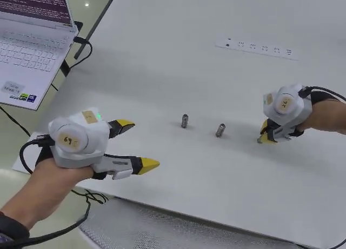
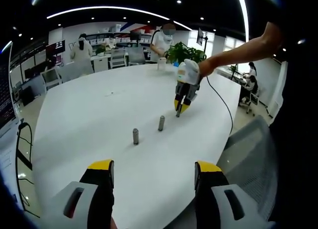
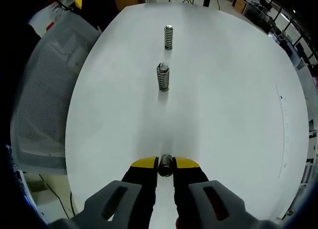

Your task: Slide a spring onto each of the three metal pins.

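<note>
I'm holding the left gripper (image 1: 139,144) low over the near edge of the white table (image 1: 178,71), its yellow-tipped jaws standing wide apart with nothing between them. In the left gripper view (image 2: 155,167) the bare tabletop (image 2: 89,114) is showing through the gap.

Ahead of this tool and slightly to its left, the nearest spring (image 2: 135,135) is standing upright on the table. Just past it, the second spring (image 2: 161,122) is standing upright too, and the two are sitting apart (image 1: 185,120) (image 1: 220,130).

Beyond both, in line with them, I'm holding the right gripper (image 2: 181,107) tipped down, with its tips at the tabletop (image 1: 265,138). In the right gripper view its jaws (image 3: 165,164) are closing on the third spring (image 3: 165,165), which is sitting clamped between the yellow tips. I can't tell whether a pin is inside it.

Straight ahead of the right tool, the second spring (image 3: 163,76) and then the nearest spring (image 3: 168,36) are lining up, each showing a rounded metal top. A mesh chair (image 3: 44,90) is standing off to the left of that tool.

Far past both tools, a power strip (image 1: 257,46) is lying flat, and a laptop (image 1: 32,38) is sitting open beyond the left tool.
</note>
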`<state>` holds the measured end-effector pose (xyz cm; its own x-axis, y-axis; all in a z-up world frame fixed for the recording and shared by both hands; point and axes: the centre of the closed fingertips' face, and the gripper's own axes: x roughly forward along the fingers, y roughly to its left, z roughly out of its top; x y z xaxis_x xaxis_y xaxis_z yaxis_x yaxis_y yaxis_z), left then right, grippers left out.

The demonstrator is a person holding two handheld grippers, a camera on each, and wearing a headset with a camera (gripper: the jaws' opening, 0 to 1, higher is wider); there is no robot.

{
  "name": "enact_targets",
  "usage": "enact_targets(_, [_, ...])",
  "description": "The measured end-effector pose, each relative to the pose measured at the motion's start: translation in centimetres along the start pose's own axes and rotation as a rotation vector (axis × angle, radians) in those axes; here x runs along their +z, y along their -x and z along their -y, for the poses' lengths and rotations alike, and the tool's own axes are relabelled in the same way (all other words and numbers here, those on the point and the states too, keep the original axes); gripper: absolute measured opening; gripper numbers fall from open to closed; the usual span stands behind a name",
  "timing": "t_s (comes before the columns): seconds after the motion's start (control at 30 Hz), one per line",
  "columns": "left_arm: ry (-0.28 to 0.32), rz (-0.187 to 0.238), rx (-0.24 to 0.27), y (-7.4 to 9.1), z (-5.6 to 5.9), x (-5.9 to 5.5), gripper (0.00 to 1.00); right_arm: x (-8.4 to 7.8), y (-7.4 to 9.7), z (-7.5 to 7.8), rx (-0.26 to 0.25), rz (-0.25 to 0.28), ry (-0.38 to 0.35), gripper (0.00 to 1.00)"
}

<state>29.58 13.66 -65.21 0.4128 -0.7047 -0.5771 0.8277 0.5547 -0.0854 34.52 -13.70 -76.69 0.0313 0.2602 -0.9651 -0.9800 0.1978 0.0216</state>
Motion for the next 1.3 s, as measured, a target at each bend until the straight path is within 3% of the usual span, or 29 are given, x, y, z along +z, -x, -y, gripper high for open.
enact_targets(0.4, [0.001,0.006,0.003,0.2,0.0,0.5,0.63,-0.2,0.1,-0.2,0.002,-0.011,-0.005,0.19])
enact_targets(0.67, [-0.003,0.013,0.003,0.1,-0.1,0.9,0.64,-0.6,1.1,0.3,-0.029,0.008,-0.038,0.29])
enact_targets(1.0, [-0.016,0.019,-0.005,-0.2,0.1,1.4,0.64,-0.7,2.4,0.2,-0.065,0.064,-0.099,0.34])
enact_targets(1.3, [-0.024,0.022,-0.008,-0.2,0.2,1.9,0.64,-0.2,3.5,-0.2,-0.105,0.155,-0.192,0.36])
